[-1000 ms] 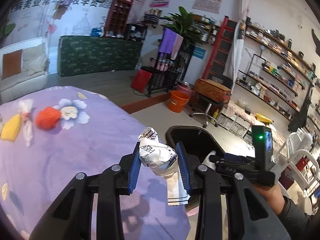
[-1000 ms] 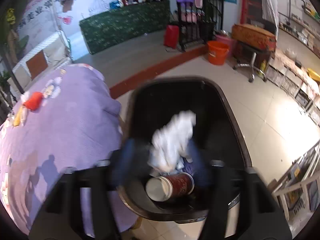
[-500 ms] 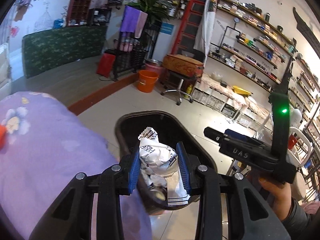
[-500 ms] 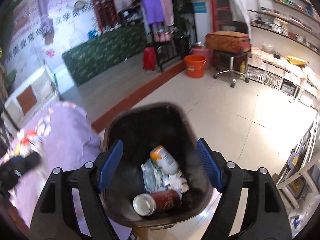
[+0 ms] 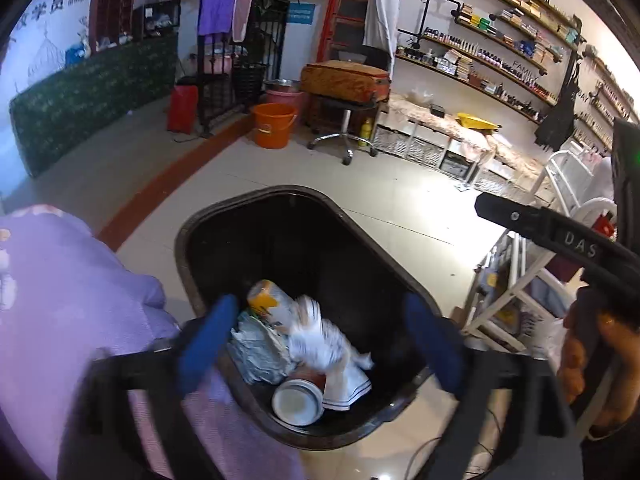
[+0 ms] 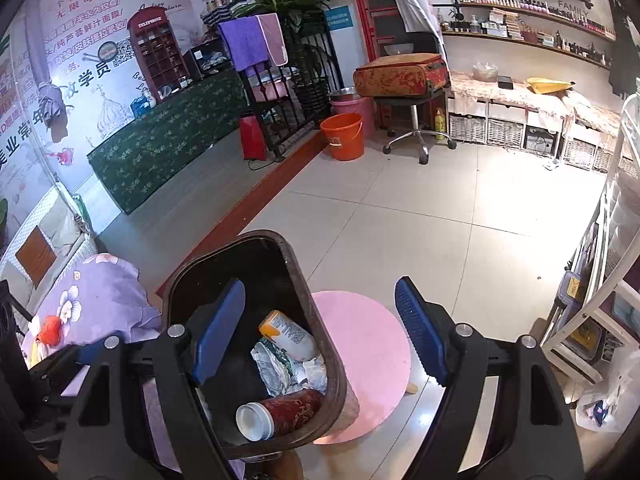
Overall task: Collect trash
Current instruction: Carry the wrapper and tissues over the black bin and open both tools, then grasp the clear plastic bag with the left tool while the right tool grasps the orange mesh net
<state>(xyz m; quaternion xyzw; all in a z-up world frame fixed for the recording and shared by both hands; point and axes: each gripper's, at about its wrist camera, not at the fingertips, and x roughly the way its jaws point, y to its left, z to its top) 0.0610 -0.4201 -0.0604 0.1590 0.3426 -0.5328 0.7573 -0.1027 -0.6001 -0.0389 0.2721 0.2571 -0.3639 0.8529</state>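
A black trash bin stands on the floor beside the purple table. My left gripper is open above it, and a crumpled white wrapper falls blurred between its blue pads into the bin. The bin holds a red cup, a white bottle with a yellow cap and crumpled paper. My right gripper is open and empty over the bin's right rim. The right gripper's body also shows in the left wrist view.
The purple flowered tablecloth lies left of the bin, with an orange scrap on it. A pink round stool stands right of the bin. An orange bucket, a swivel stool and white shelving stand around the tiled floor.
My left gripper has moved over the bin, opened and let go of the white wrapper, which is falling in. My right gripper has drawn back to the right of the bin.
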